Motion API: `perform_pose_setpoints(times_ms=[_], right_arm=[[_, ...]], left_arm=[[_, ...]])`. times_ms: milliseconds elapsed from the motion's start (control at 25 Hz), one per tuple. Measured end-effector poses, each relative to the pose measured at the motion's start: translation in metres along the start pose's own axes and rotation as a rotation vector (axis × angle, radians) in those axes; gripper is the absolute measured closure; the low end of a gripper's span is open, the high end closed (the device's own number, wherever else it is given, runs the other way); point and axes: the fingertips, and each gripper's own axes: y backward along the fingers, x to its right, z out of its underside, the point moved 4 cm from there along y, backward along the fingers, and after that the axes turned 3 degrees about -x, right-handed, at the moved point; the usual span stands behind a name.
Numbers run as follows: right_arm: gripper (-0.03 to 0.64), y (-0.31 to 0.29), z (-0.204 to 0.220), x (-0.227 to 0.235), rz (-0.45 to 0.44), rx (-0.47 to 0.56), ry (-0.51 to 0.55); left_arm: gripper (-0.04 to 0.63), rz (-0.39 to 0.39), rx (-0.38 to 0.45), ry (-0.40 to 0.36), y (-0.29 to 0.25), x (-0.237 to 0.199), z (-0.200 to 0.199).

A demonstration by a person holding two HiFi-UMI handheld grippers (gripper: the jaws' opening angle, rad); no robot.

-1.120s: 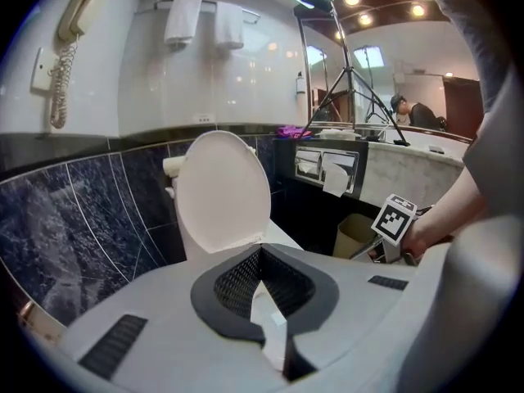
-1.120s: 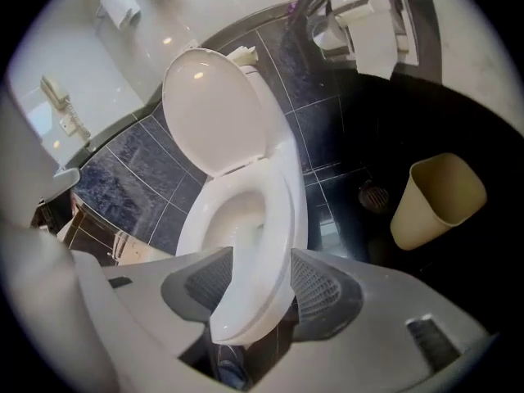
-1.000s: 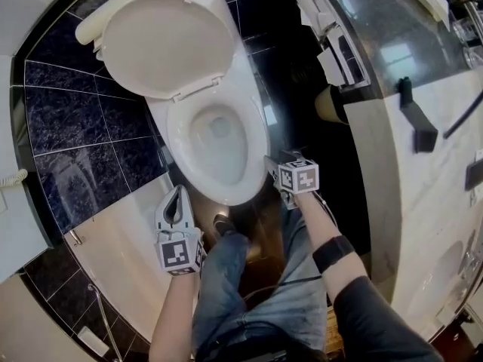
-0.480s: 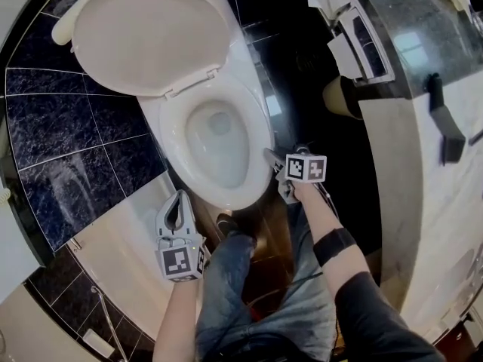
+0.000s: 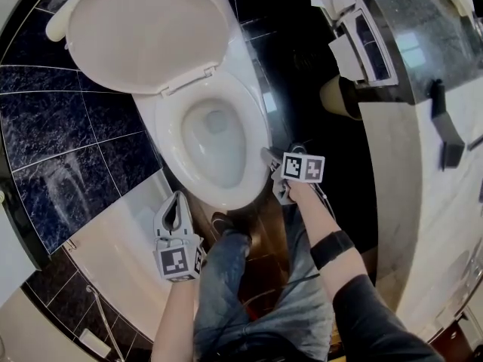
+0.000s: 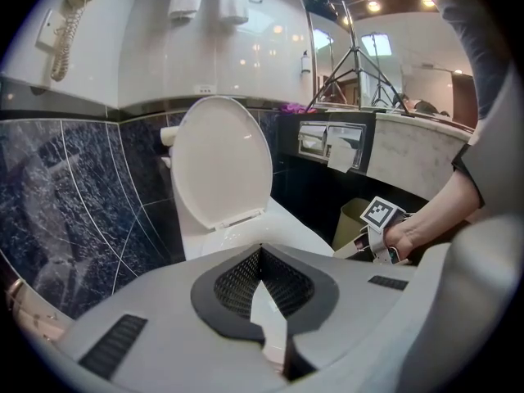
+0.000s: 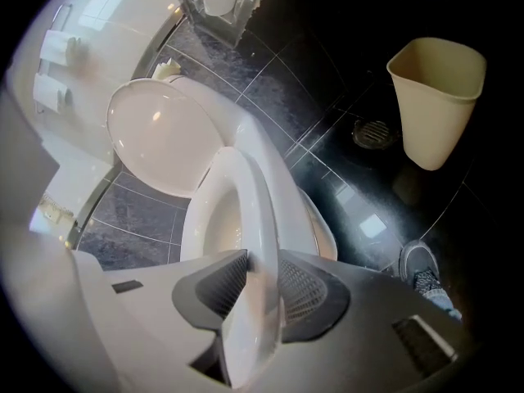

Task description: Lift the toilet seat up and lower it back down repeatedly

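The white toilet has its lid [image 5: 143,32] standing up and its seat [image 5: 170,138] lying flat on the bowl. My right gripper [image 5: 270,157] is at the seat's front right edge. In the right gripper view the seat rim [image 7: 254,187] runs between the closing jaws of that gripper [image 7: 255,281], and both pads [image 7: 299,289] touch it. My left gripper [image 5: 179,196] hangs in front of the bowl's left side, apart from the toilet, its tips together and holding nothing. The left gripper view shows it [image 6: 260,252] facing the raised lid [image 6: 219,162].
A beige waste bin [image 7: 438,97] stands on the dark tiled floor right of the toilet, near a floor drain [image 7: 375,132]. A marble counter [image 5: 423,202] runs along the right. My shoe [image 5: 226,225] is just in front of the bowl. Dark tiled wall lies to the left.
The head view has shifted a little toward the toilet. My right gripper has stayed at the seat's right edge and closed in on the rim. The left gripper has barely moved.
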Motion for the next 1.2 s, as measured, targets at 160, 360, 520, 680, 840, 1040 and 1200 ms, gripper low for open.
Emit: perform_pose_setpoints(times_ms=[160,360,520,680,840,1040,1200], right_arm=[[0.492,0.0,-0.001,0.001,-0.028,-0.002,-0.053],[0.494,0.004,-0.002,-0.001,-0.026,-0.017,-0.065],[0.495,0.013,-0.006,-0.013,-0.05,-0.024,-0.061],[0.497,0.031,-0.01,-0.031,-0.057,-0.027,-0.082],[0.499,0.054,-0.024,-0.058,-0.077,-0.02,-0.08],[0.492,0.084,-0.05,-0.102,-0.098,-0.024,-0.06],[0.489,0.102,-0.073,-0.131,-0.101,-0.02,-0.059]], left_arm=[[0.598,0.0,0.003,0.002,-0.001,-0.003,0.009],[0.598,0.005,-0.015,0.016,0.0,-0.004,0.01],[0.598,0.005,-0.022,0.026,0.002,-0.005,0.008],[0.598,0.012,-0.033,0.041,0.012,0.0,-0.001],[0.598,0.022,-0.029,0.058,0.031,0.01,-0.016],[0.598,0.02,-0.037,0.119,0.074,0.022,-0.041],[0.598,0.06,-0.093,0.113,0.107,0.039,-0.026]])
